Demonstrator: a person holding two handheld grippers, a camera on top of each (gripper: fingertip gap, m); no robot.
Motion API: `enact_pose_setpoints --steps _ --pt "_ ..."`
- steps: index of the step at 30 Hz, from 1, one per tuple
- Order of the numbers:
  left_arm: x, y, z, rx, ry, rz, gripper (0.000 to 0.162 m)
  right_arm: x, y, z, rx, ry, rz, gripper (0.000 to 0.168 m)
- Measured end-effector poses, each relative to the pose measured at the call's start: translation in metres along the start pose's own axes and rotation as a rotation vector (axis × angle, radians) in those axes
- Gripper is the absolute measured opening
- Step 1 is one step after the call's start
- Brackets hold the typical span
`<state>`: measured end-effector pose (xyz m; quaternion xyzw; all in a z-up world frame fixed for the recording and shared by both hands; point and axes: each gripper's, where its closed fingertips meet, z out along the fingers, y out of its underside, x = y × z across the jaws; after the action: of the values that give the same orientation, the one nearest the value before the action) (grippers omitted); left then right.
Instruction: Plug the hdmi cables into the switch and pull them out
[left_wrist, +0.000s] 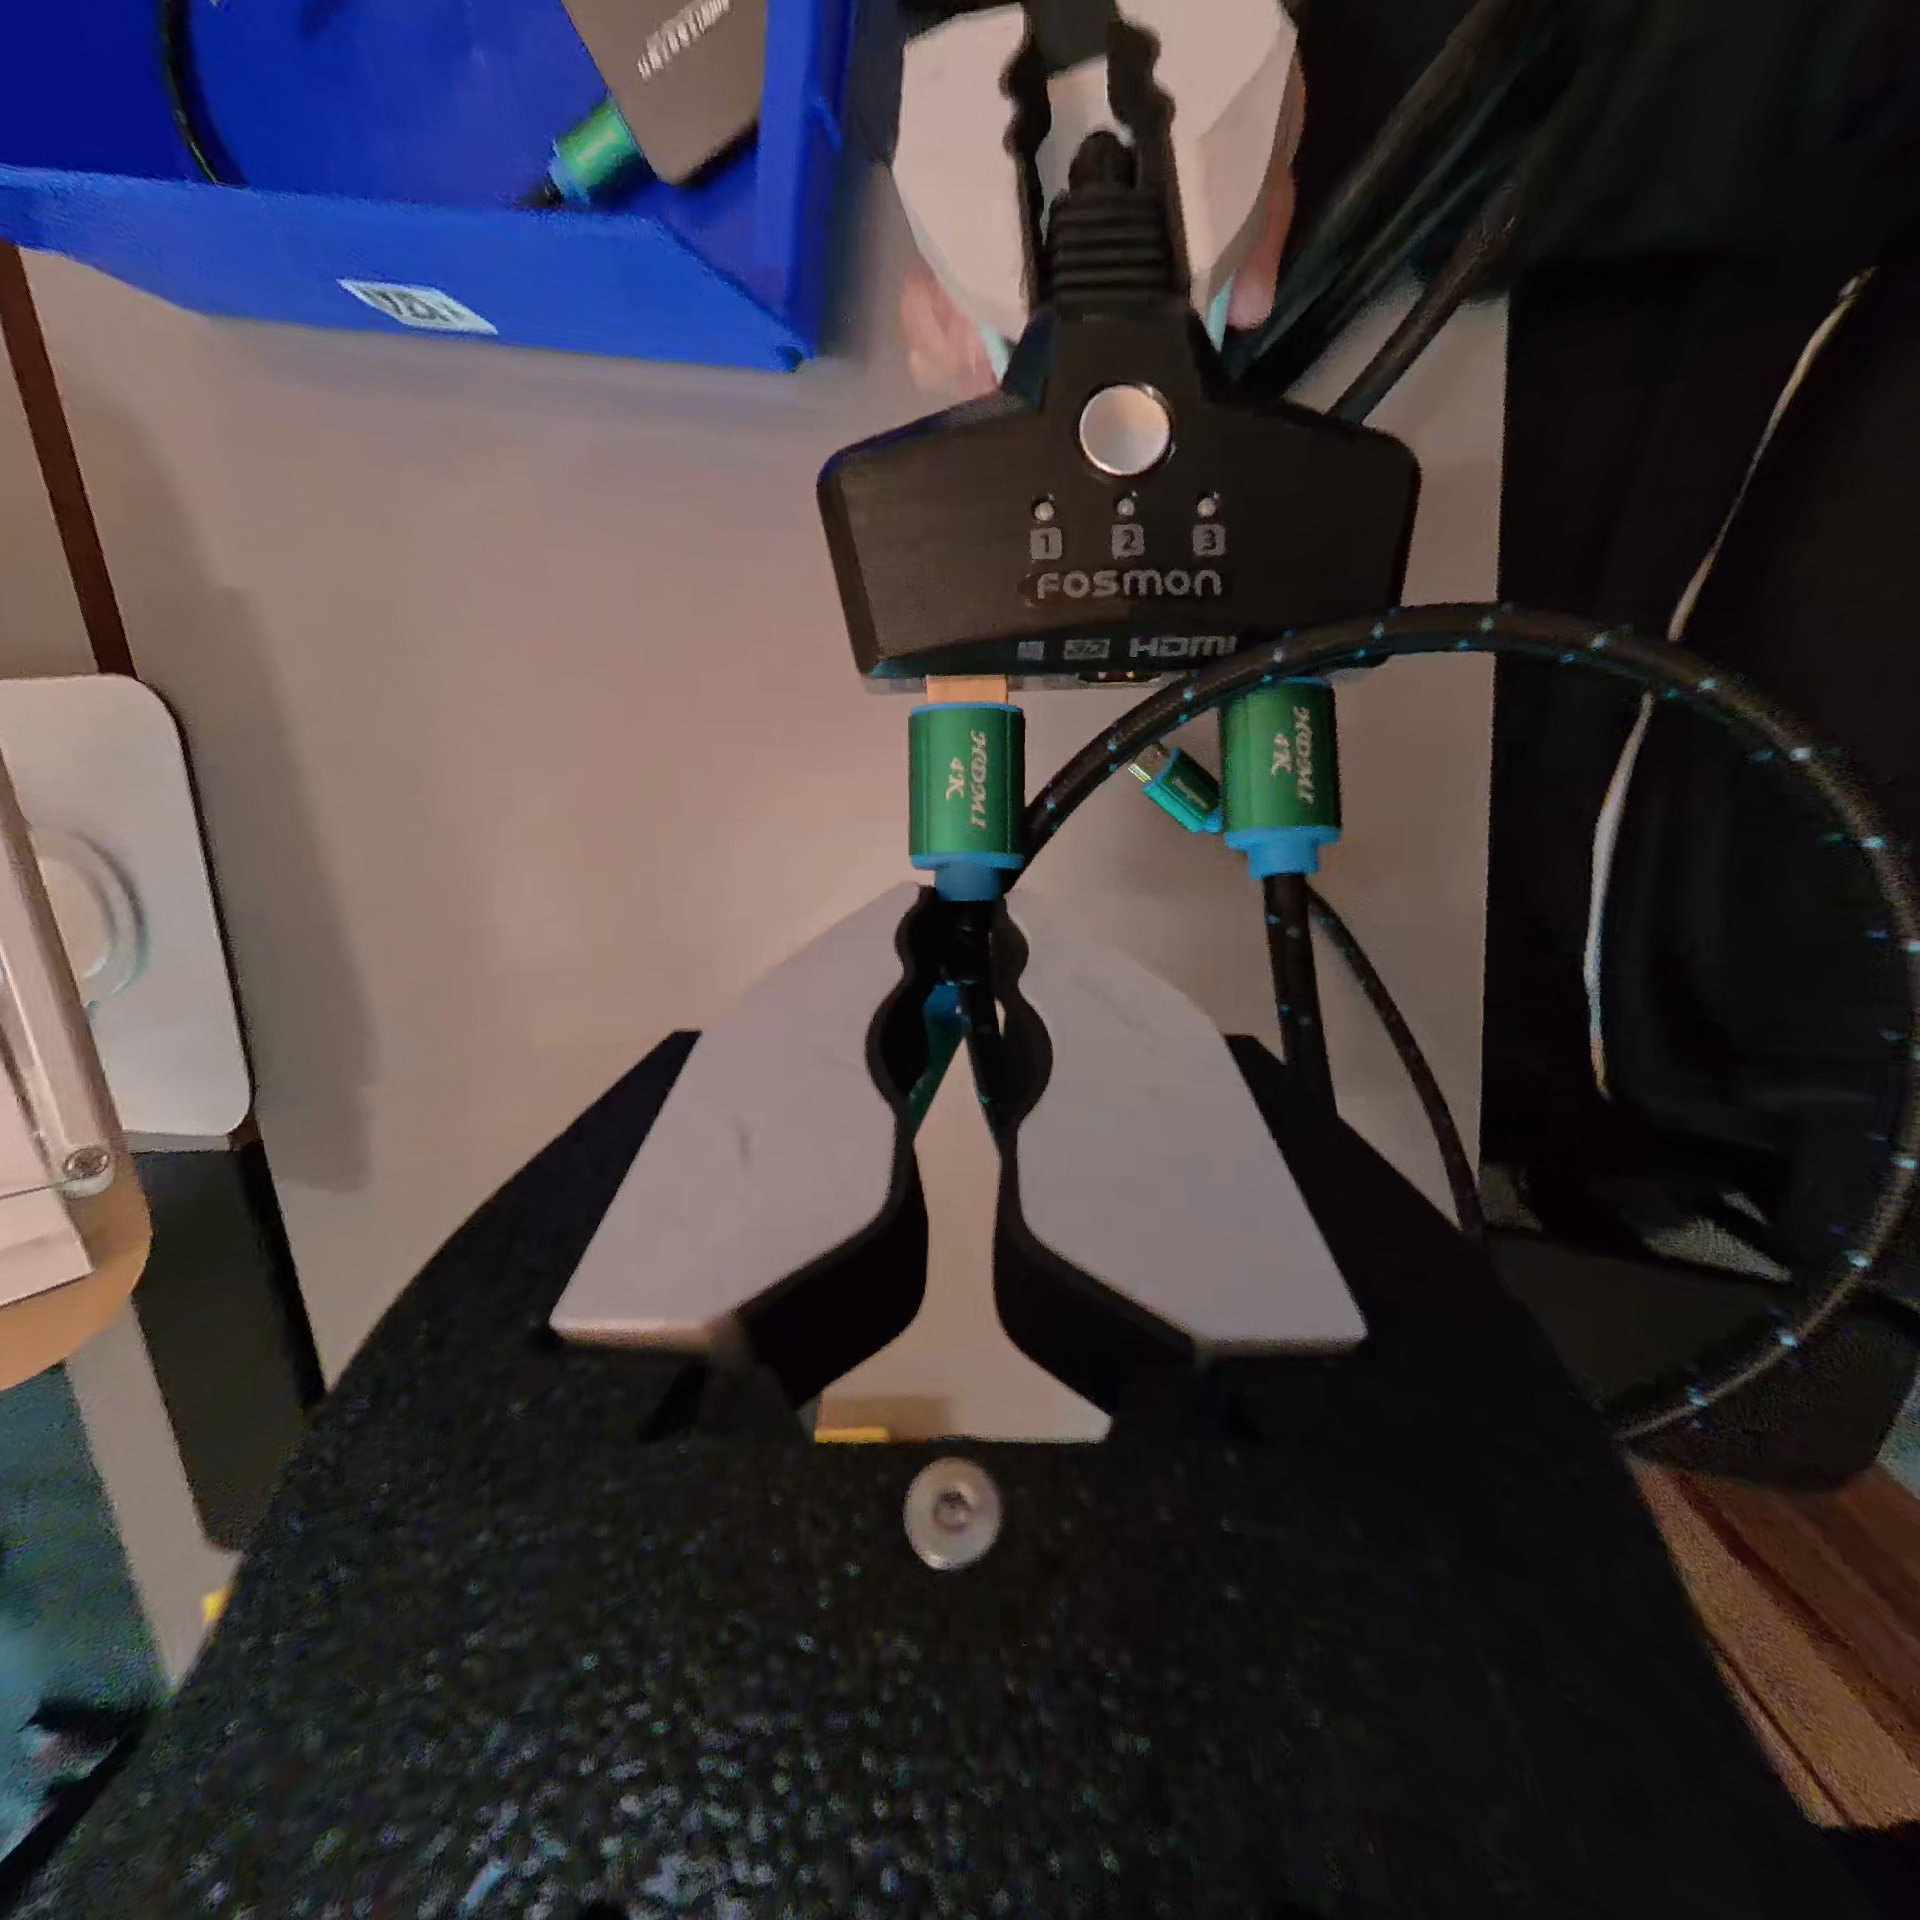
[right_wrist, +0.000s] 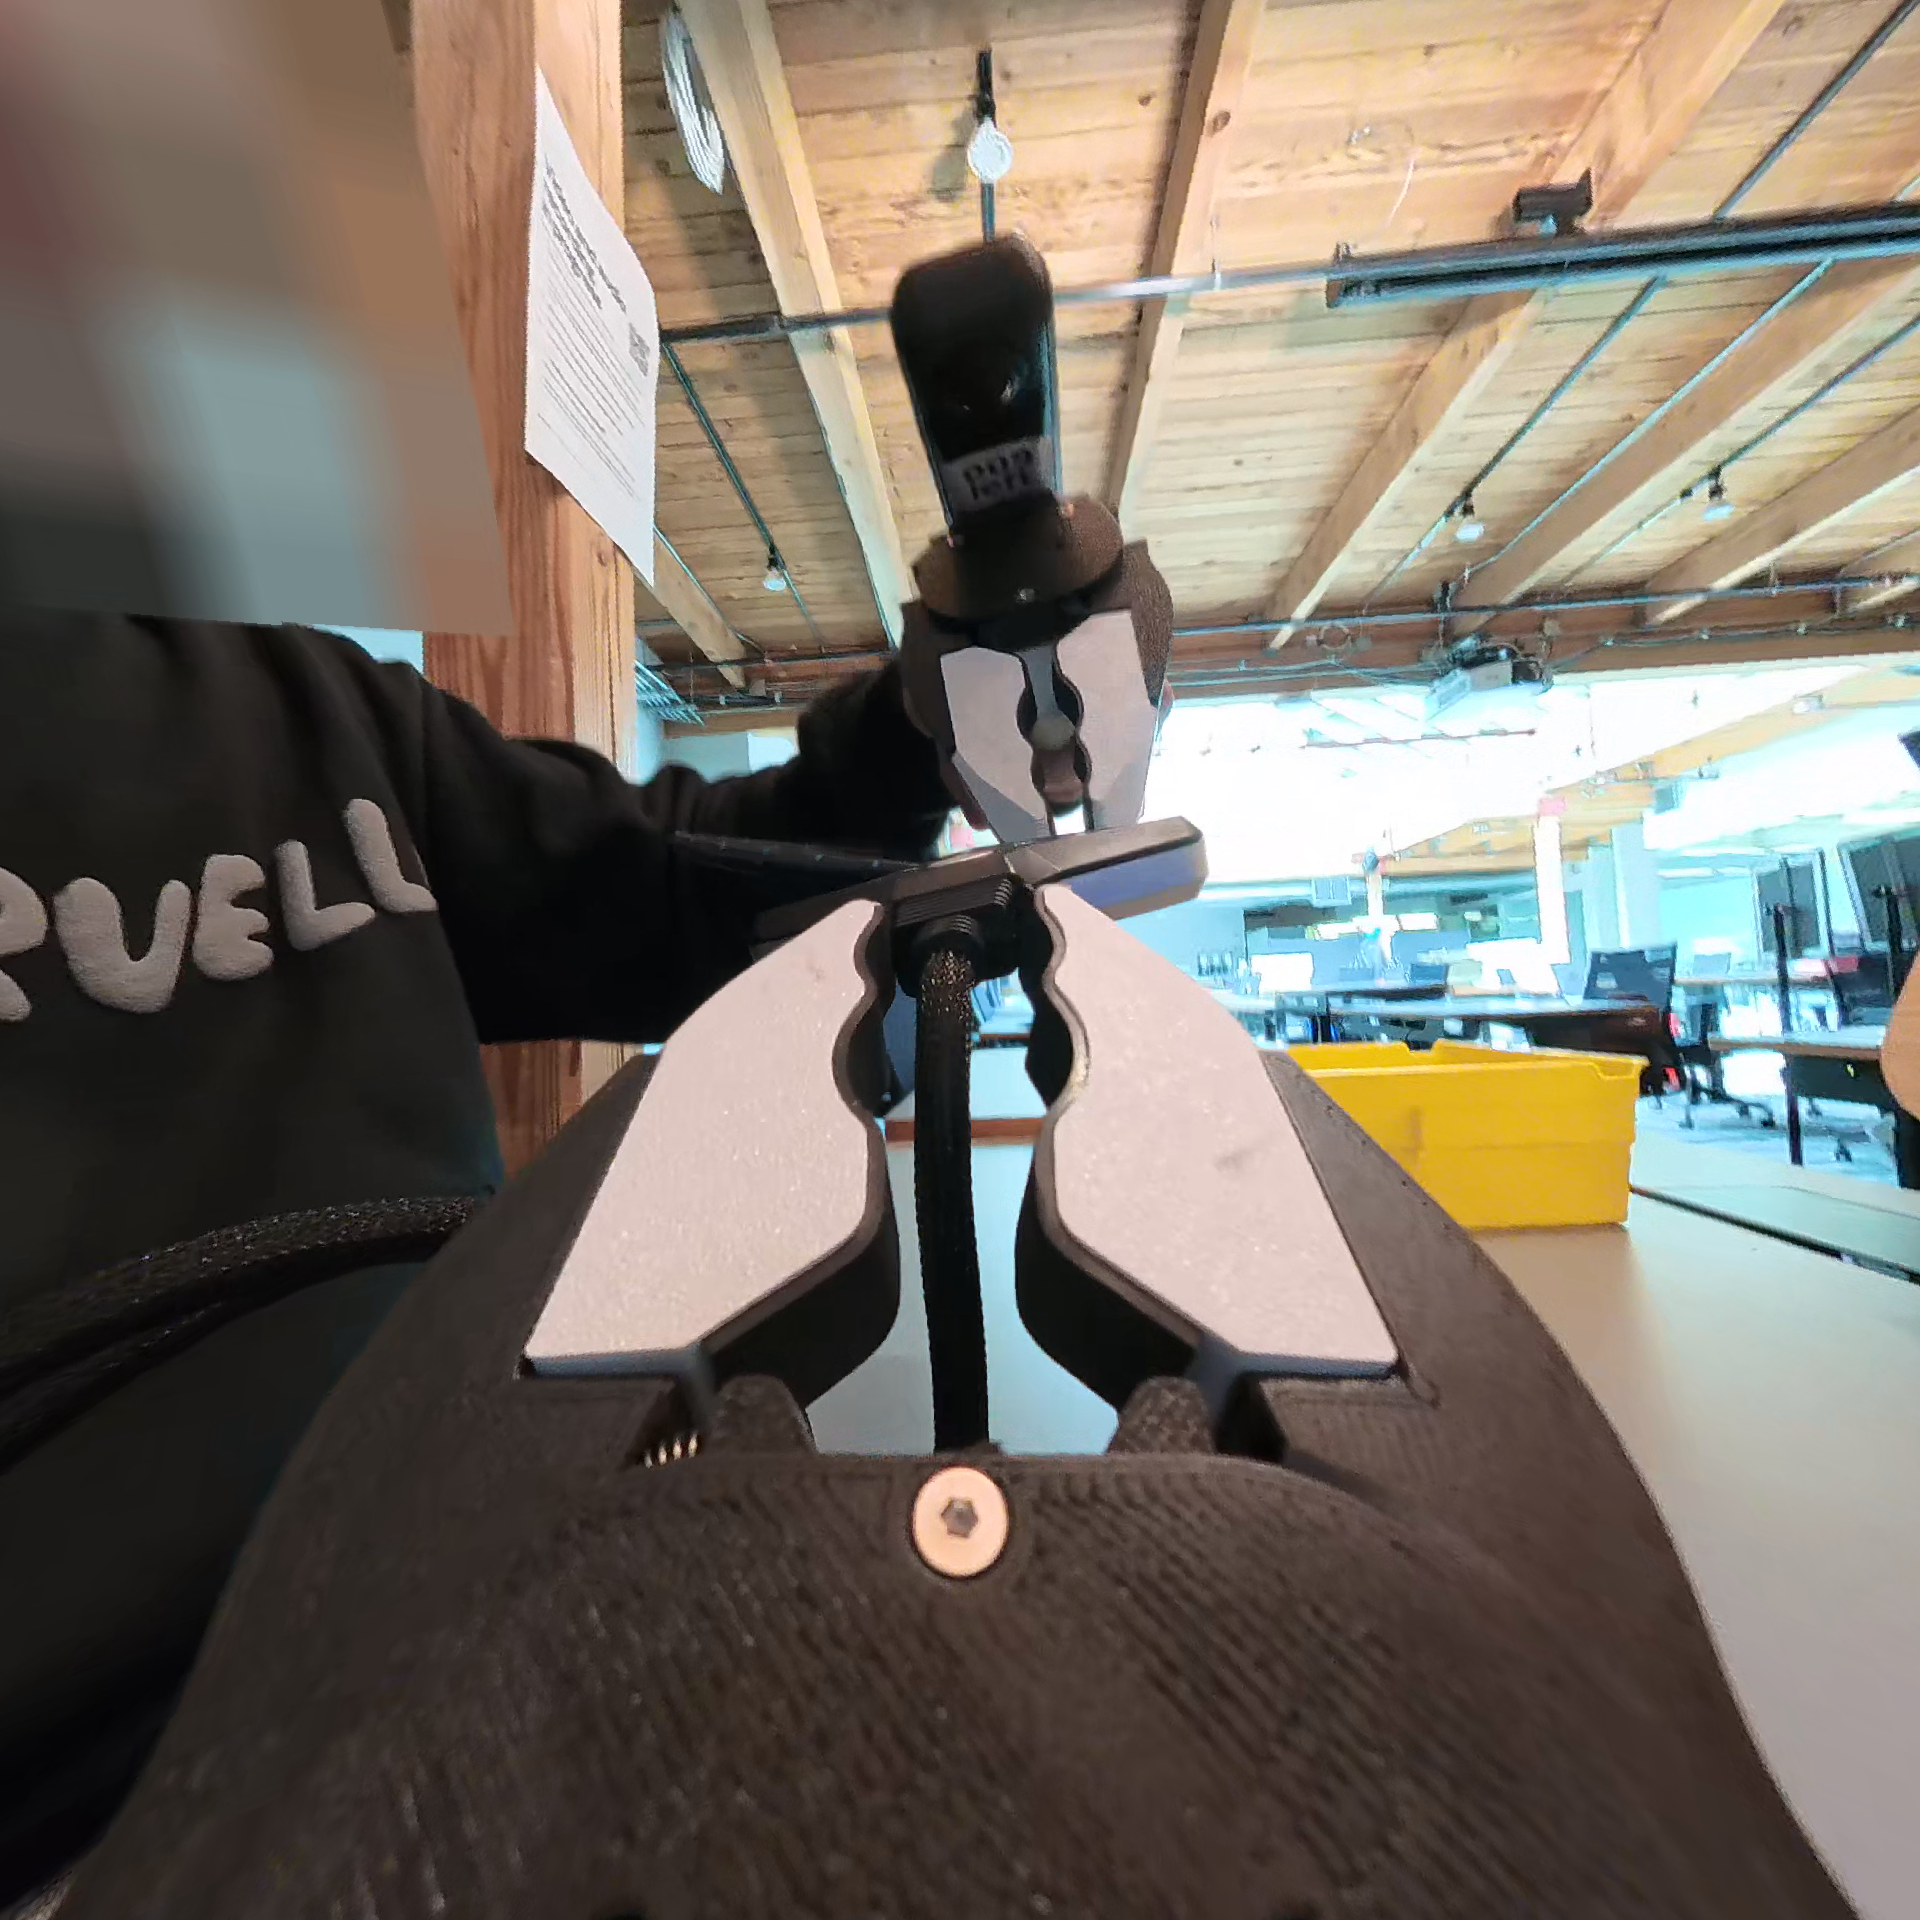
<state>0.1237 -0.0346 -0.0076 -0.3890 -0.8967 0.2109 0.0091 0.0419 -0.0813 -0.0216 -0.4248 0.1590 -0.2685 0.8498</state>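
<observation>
While nipping the cable (left_wrist: 961, 961), left gripper (left_wrist: 958, 935) (nearly closed).

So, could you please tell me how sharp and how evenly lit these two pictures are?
Left wrist view: dim indoor light, the switch and green plugs fairly sharp, the blue bin and picture edges smeared and bent by the wide lens. Right wrist view: the windows are blown out, the left gripper slightly soft, the right gripper crisp.
</observation>
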Motion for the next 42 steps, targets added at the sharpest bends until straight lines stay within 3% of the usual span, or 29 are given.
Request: enact_pose_setpoints --steps 8,20,29,36,38,42 --pt "0.001 -0.011 0.003 0.276 -0.021 0.027 0.008 -0.006 -0.015 -0.002 0.066 -0.027 -0.04 0.023" --pt "-0.007 -0.014 -0.002 0.482 -0.095 0.005 0.009 -0.002 -0.007 0.002 0.028 0.019 -0.092 0.024" --pt "-0.006 -0.01 0.001 0.325 -0.114 0.148 0.009 -0.005 0.001 0.003 -0.004 0.016 -0.095 0.024" --pt "-0.003 -0.009 0.002 0.38 -0.124 0.081 0.011 -0.004 -0.003 0.004 -0.002 0.016 -0.162 0.023" --pt "-0.01 -0.014 -0.01 0.454 -0.22 0.041 0.012 -0.001 -0.004 0.004 -0.011 0.053 -0.213 0.023" --pt "-0.021 -0.008 -0.068 0.771 -0.394 -0.118 0.023 0.01 -0.014 -0.005 -0.013 0.149 -0.254 0.023"
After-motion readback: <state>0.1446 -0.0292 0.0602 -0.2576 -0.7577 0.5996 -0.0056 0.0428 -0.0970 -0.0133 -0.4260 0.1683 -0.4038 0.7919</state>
